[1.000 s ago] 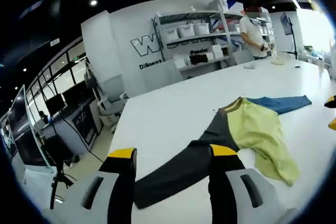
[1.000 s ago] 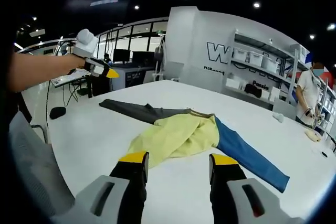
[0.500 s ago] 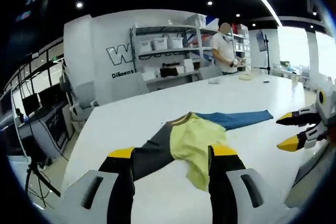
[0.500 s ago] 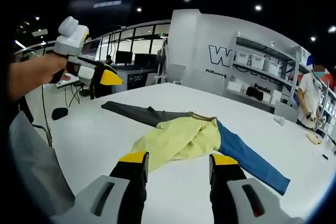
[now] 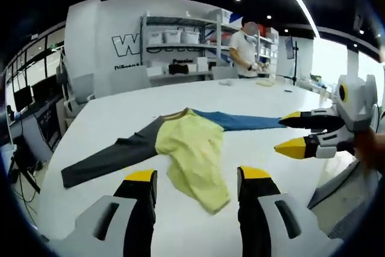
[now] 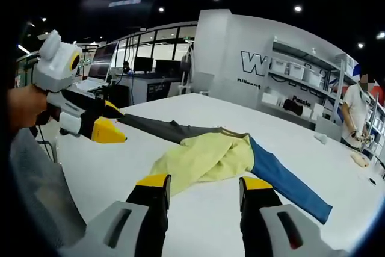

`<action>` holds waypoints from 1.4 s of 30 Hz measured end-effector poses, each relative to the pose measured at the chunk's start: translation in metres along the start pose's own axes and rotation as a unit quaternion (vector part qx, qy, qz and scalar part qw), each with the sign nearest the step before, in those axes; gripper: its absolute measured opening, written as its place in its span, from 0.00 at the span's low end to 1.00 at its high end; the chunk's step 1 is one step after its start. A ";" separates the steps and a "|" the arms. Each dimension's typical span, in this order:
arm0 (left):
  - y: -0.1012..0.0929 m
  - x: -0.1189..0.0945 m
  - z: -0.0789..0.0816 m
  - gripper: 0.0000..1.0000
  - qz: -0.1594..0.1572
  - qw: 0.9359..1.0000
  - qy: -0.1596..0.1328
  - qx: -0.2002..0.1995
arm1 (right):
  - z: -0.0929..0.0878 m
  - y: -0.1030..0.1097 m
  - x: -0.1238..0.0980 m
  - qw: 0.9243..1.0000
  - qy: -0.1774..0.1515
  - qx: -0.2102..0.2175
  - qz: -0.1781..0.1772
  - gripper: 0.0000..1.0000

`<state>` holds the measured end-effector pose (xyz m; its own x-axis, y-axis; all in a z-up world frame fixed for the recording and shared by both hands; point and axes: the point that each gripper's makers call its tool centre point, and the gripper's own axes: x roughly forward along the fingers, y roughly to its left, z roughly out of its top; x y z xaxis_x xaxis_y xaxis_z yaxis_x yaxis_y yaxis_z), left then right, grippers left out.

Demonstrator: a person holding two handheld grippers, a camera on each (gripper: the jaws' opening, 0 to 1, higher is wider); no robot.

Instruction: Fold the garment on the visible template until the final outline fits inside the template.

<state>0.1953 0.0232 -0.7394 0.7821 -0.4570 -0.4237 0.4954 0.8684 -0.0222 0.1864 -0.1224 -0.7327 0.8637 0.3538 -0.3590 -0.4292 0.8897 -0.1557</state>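
— Jaws first: how do they stand?

— In the left gripper view the left gripper (image 5: 192, 176) has its two yellow-tipped jaws spread wide, with nothing between them, held above the near edge of the white table (image 5: 120, 118). The right gripper (image 6: 201, 183) in its own view is the same, jaws apart and pinching nothing.

— And where is the garment?

— The garment (image 5: 192, 148) lies spread on the table just beyond the left jaws, apart from them. Its yellow-green body is rumpled and bunched in the middle; a dark grey sleeve runs off to the left and a blue sleeve to the right. In the right gripper view the garment (image 6: 210, 154) lies beyond that gripper's tips too, grey sleeve towards the far left, blue sleeve towards the right.

— Does either gripper show from the other side?

— Yes. The right gripper (image 5: 289, 132) comes in at the right of the left gripper view, jaws parted, over the table's edge. The left gripper (image 6: 113, 123) comes in at the left of the right gripper view, near the grey sleeve; I cannot tell whether it touches.

— Further back?

— Shelves (image 5: 180, 40) with white bins stand against the far wall, and a person (image 5: 245, 52) stands beside them.
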 end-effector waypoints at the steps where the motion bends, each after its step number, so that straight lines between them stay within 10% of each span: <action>1: -0.004 0.001 -0.005 0.52 -0.002 1.000 0.005 0.000 | 0.000 -0.001 0.000 1.000 0.000 0.001 0.000 0.46; 42: -0.017 0.070 -0.101 0.30 -0.010 0.983 0.167 -0.068 | 0.003 -0.005 -0.003 1.000 -0.010 0.003 -0.004 0.45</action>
<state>0.2033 -0.0042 -0.8604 0.5935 -0.4041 -0.6960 0.4360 0.8883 -0.1440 0.1872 -0.1272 -0.7276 0.8724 0.3526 -0.3386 -0.4208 0.8941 -0.1531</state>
